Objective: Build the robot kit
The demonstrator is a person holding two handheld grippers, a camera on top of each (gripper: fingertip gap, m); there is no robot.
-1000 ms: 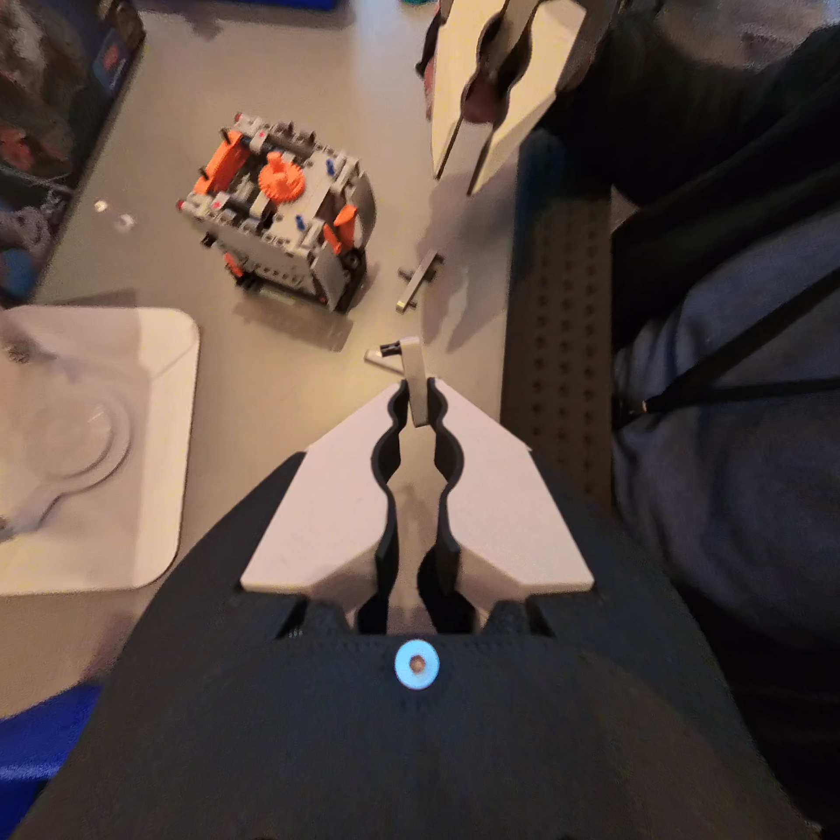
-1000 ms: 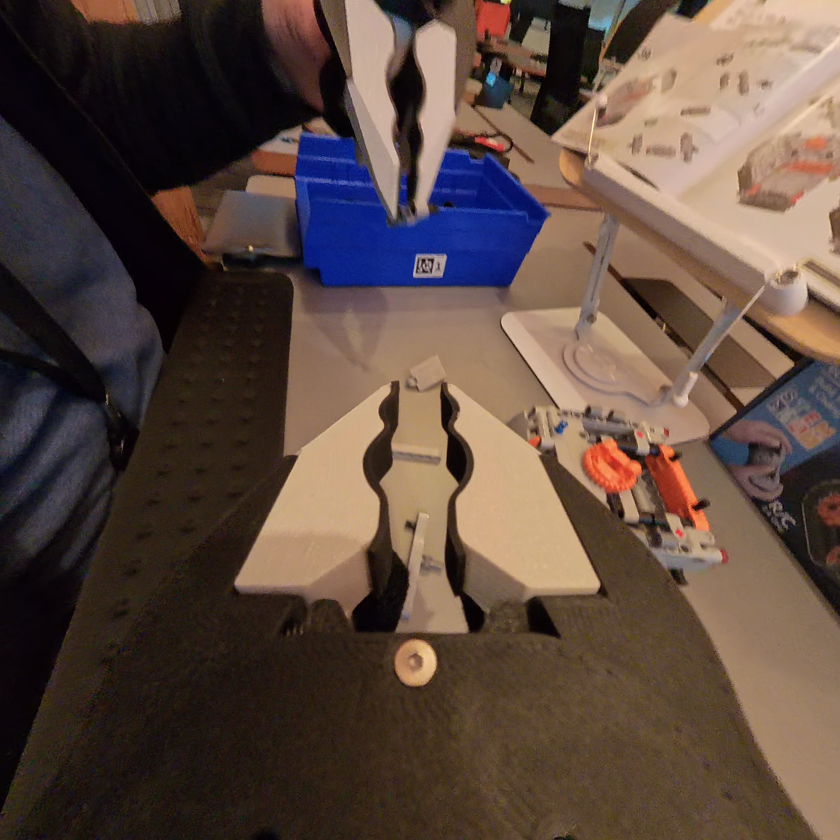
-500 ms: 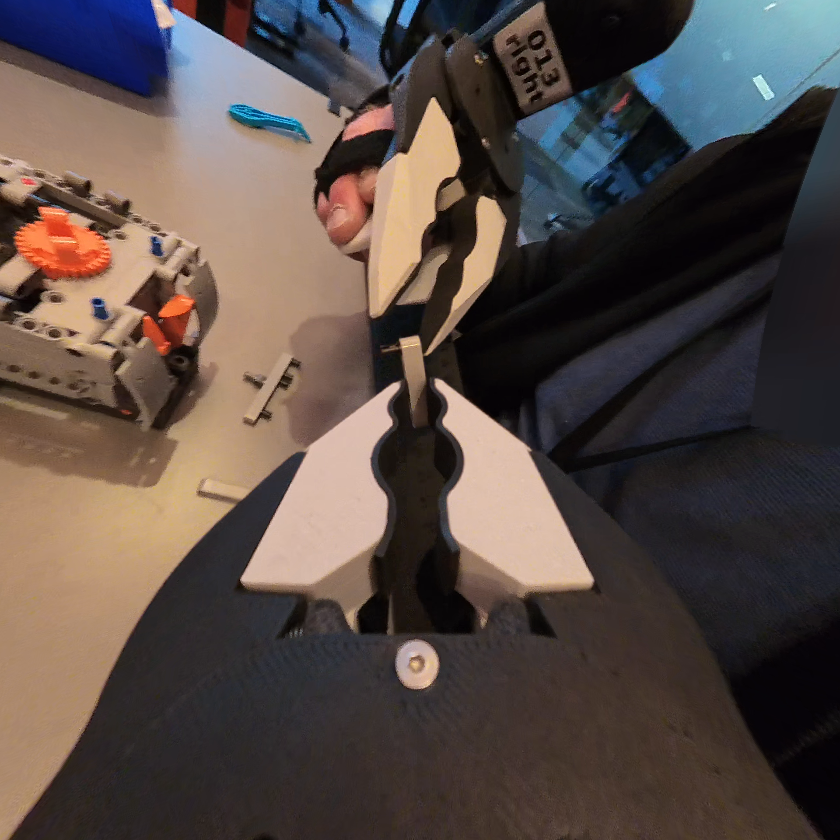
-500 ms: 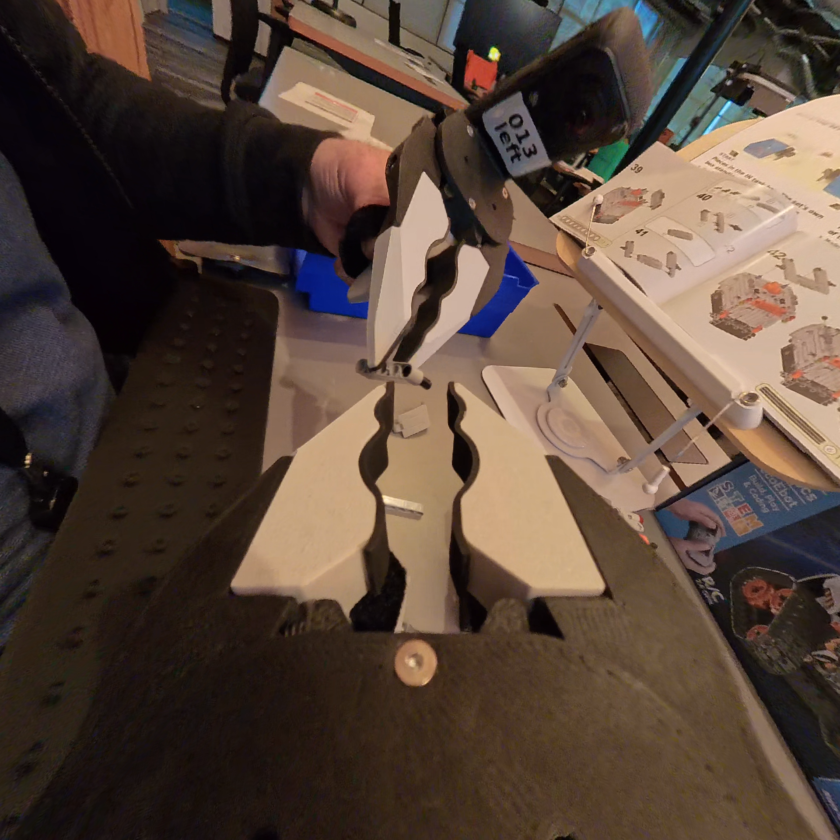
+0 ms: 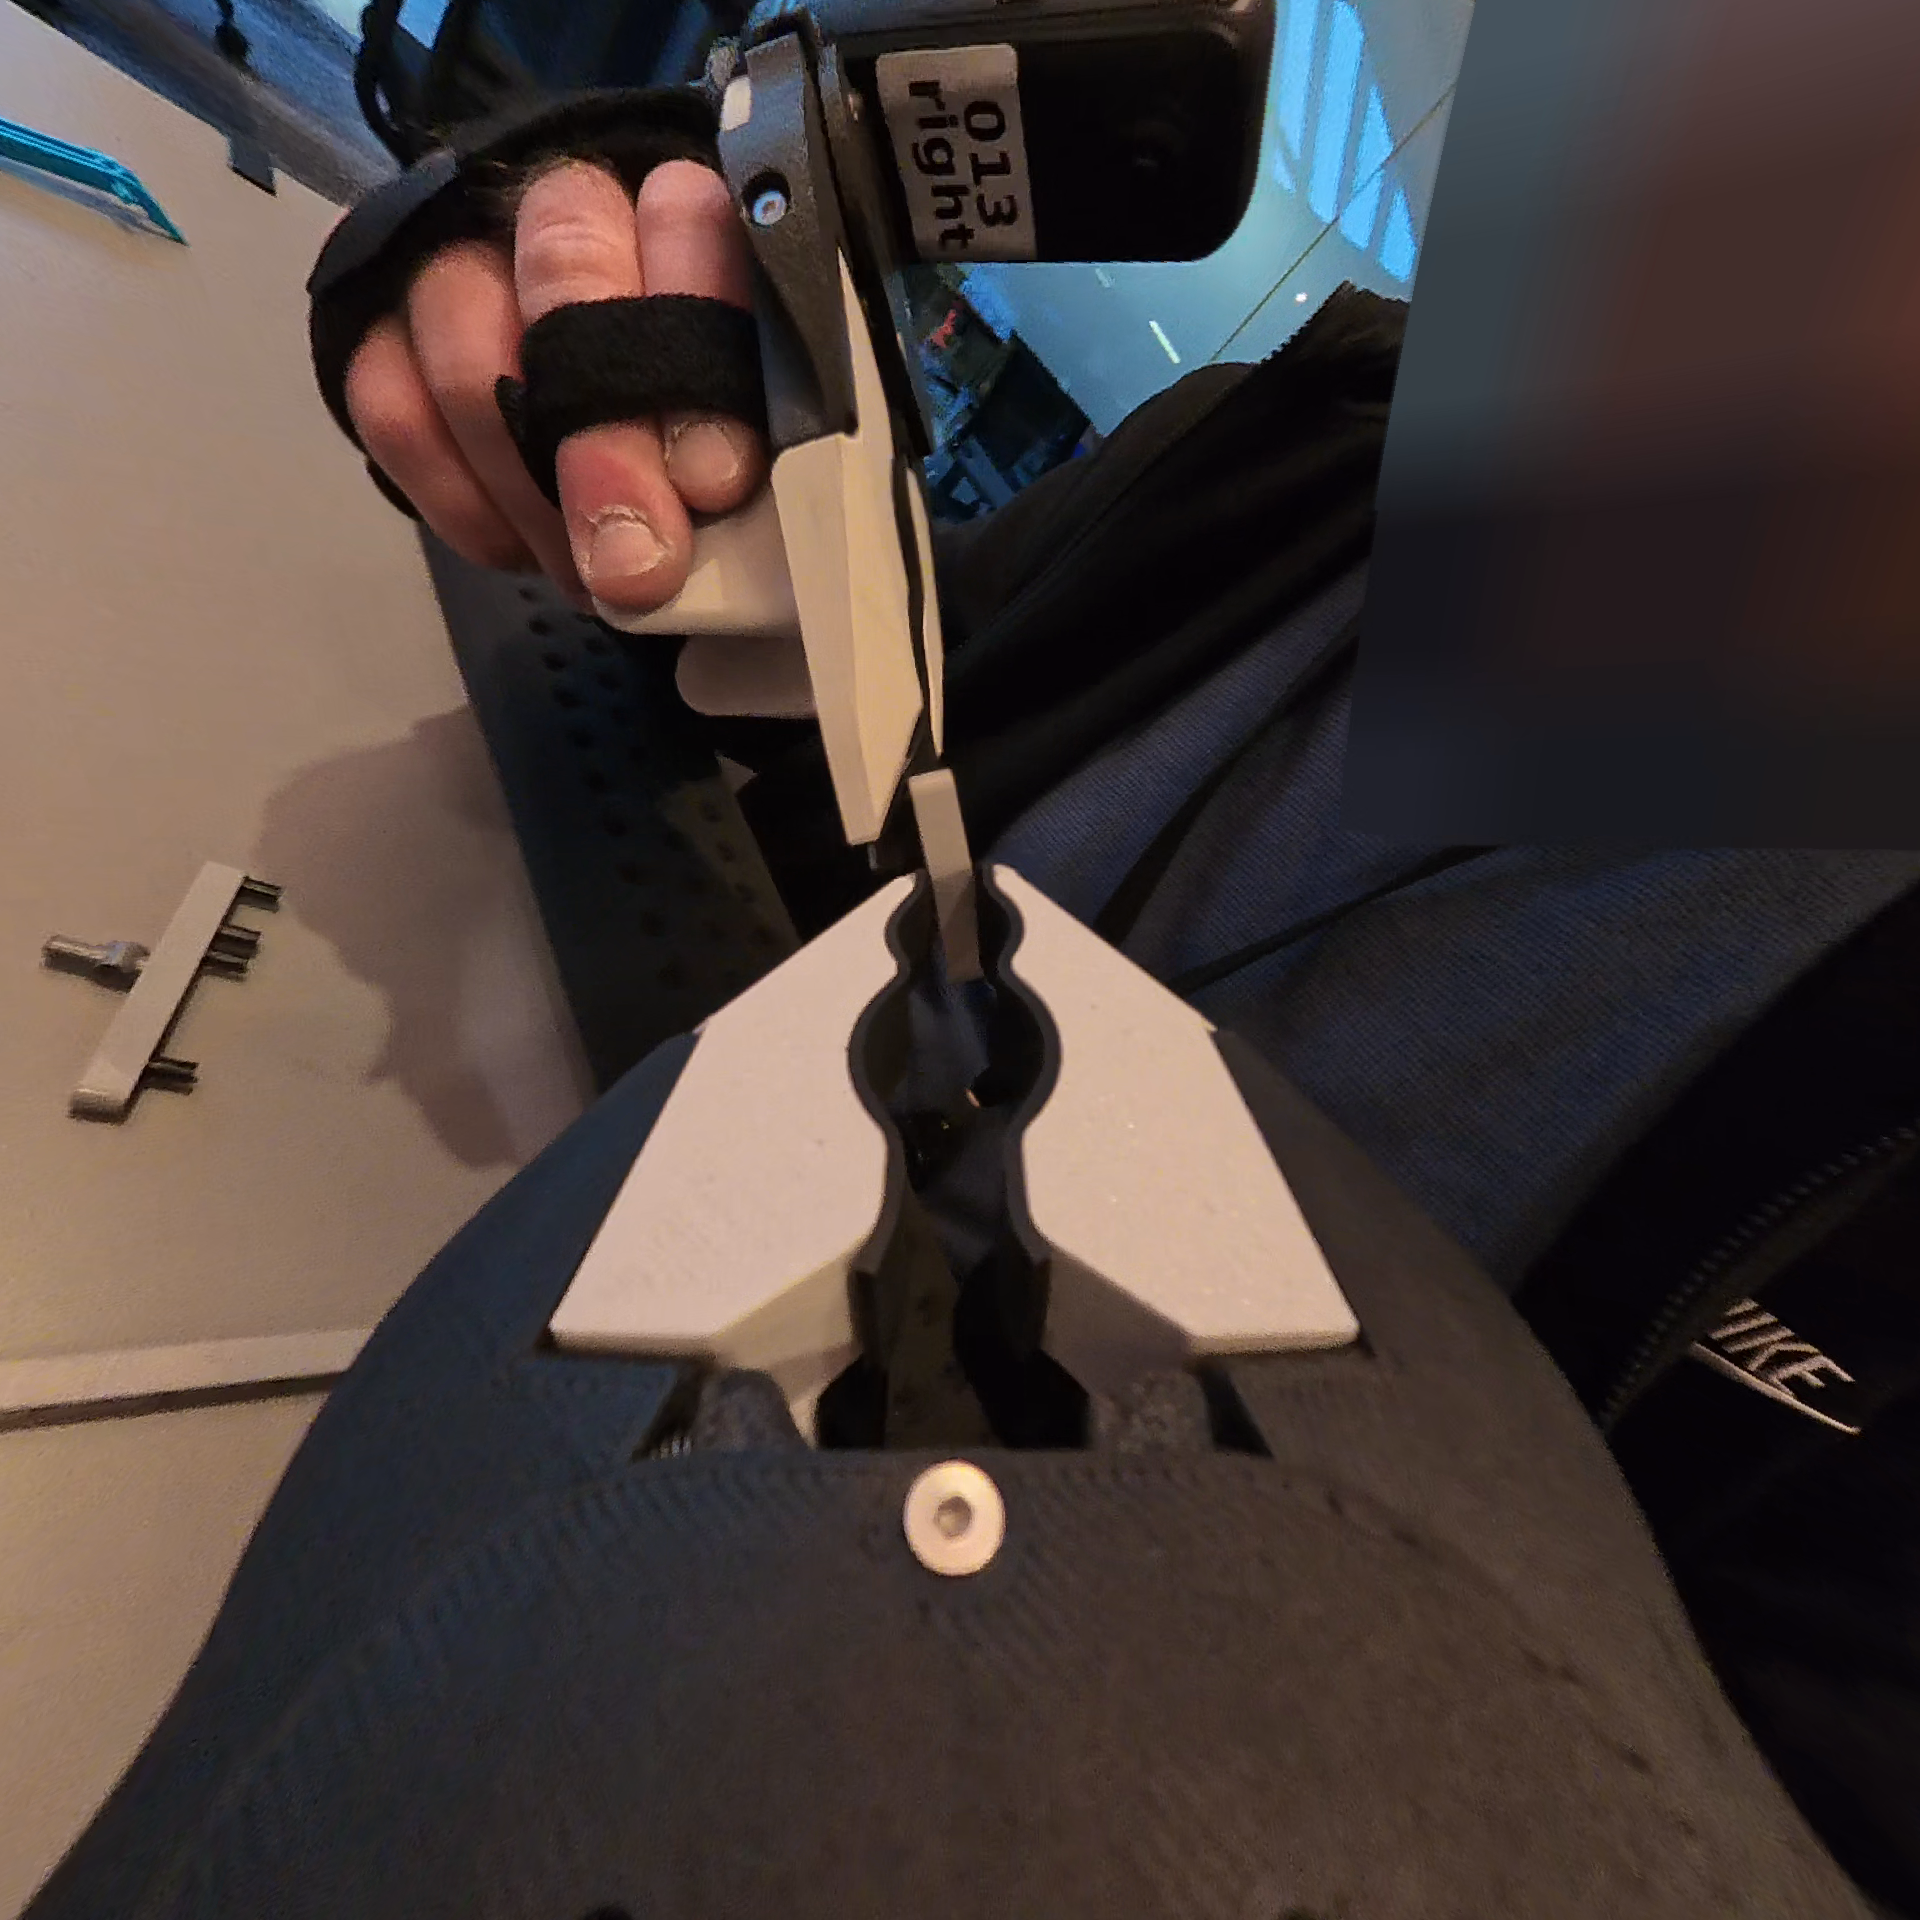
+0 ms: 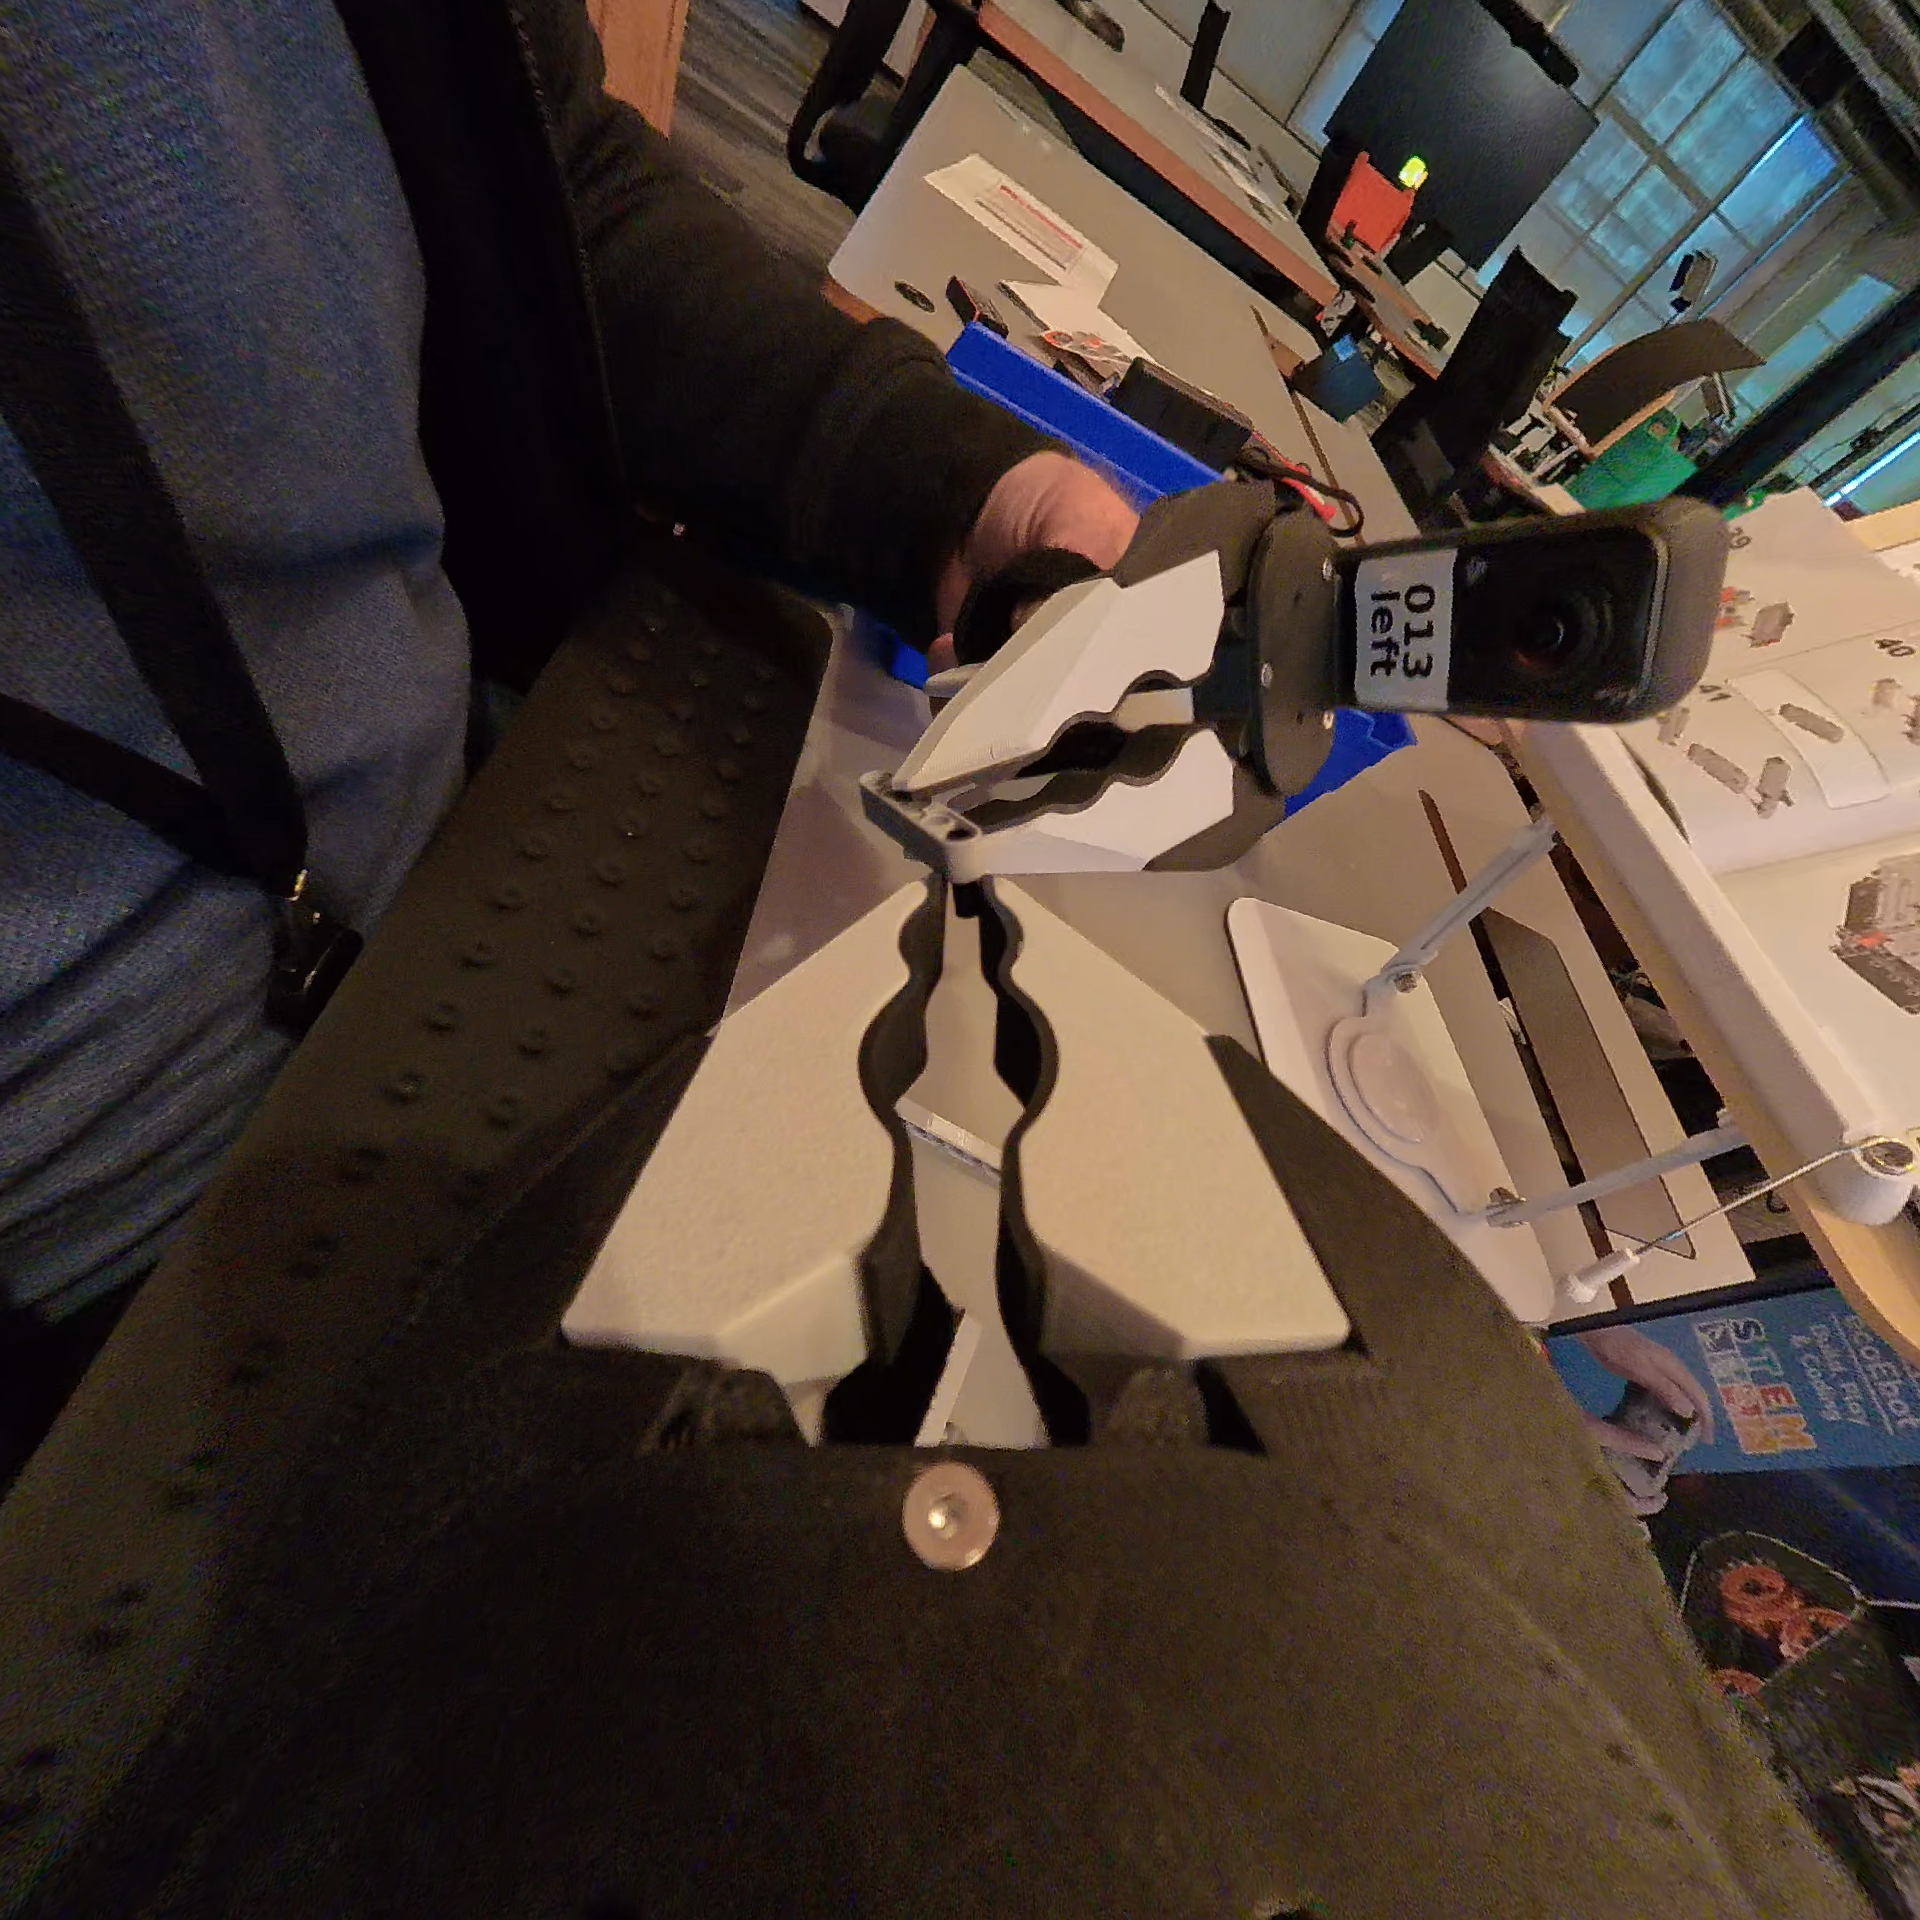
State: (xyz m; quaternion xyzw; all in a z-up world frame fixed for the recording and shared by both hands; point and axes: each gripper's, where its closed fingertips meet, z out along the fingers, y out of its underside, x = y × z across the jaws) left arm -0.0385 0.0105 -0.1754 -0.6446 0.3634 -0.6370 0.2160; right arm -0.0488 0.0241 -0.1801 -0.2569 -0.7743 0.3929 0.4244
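Grey, stiff and light, the small holed plastic beam (image 5: 943, 831) sits clenched by one end in my left tongs (image 5: 951, 891) above my lap, while my right tongs (image 6: 961, 891), nearly closed, meet its free end.

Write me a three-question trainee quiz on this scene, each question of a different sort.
1. True or false: the left gripper is open and empty.
2. In the left wrist view, what lies on the table? A) a grey bar with black pins B) a red cup C) a spoon
3. Fill in: the open booklet rests on a white ____.

Key: 1 false, it is shut on a grey beam; 2 A; 3 stand.
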